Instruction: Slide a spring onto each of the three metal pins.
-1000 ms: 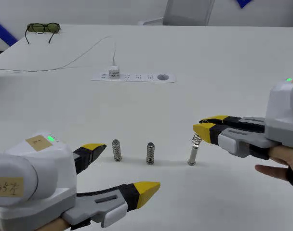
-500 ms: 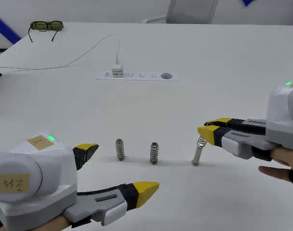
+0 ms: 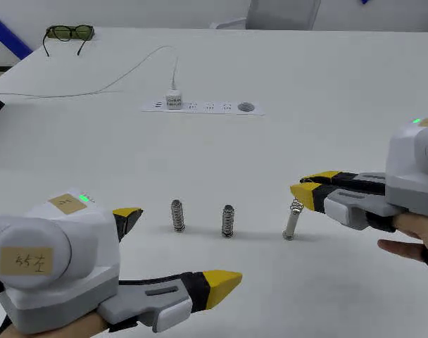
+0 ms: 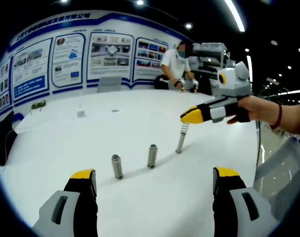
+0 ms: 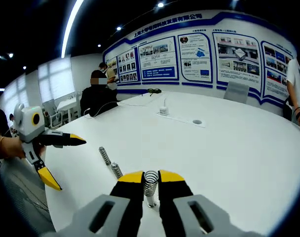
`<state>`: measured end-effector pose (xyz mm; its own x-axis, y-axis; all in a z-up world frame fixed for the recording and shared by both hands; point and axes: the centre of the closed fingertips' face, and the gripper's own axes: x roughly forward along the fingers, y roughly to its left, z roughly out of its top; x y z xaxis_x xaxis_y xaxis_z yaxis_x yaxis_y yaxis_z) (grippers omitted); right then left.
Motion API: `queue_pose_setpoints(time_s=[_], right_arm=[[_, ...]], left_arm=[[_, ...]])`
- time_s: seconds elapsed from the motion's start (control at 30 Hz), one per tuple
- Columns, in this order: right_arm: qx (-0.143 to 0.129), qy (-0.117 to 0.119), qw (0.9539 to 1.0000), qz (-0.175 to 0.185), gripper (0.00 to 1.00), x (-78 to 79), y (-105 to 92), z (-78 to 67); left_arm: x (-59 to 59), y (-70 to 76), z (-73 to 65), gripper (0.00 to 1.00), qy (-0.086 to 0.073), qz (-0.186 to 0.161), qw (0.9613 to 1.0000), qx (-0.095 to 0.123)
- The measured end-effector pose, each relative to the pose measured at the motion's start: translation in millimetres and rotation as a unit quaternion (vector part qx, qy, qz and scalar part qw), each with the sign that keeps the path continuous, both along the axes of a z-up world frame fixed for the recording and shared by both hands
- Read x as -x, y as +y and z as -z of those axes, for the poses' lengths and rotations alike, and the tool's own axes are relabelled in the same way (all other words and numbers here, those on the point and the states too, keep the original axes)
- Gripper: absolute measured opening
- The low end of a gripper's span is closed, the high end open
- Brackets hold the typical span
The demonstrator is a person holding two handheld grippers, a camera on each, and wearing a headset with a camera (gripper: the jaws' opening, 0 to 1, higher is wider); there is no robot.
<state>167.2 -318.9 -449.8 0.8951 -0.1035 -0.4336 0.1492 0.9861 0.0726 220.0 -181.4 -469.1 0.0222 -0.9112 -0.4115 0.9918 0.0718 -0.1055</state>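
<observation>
Last pin under way — right gripper [image 3: 303, 191] jaws clamped on the small coiled steel spring [image 3: 296, 207] atop the leaning metal pin [image 3: 290, 227], 3 o'clock of two sprung pins [image 3: 228, 220]. Left gripper [image 3: 180, 246] jaws apart, idle. Next, likely: press down, release.

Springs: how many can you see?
3. The left spring and the middle spring stand upright on the white table. The third spring is at the top of the leaning pin, pinched by the right gripper. None looks hidden.
</observation>
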Motion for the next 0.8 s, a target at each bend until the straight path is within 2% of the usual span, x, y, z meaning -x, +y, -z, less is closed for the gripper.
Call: queue_pose_setpoints(time_s=[0.8], right_arm=[[-0.007,0.022,0.9997,0.001,0.12,-1.6,1.4,17.8]], left_arm=[[3.0,0.8,0.5,0.99,0.003,0.006,1.0,-0.005]])
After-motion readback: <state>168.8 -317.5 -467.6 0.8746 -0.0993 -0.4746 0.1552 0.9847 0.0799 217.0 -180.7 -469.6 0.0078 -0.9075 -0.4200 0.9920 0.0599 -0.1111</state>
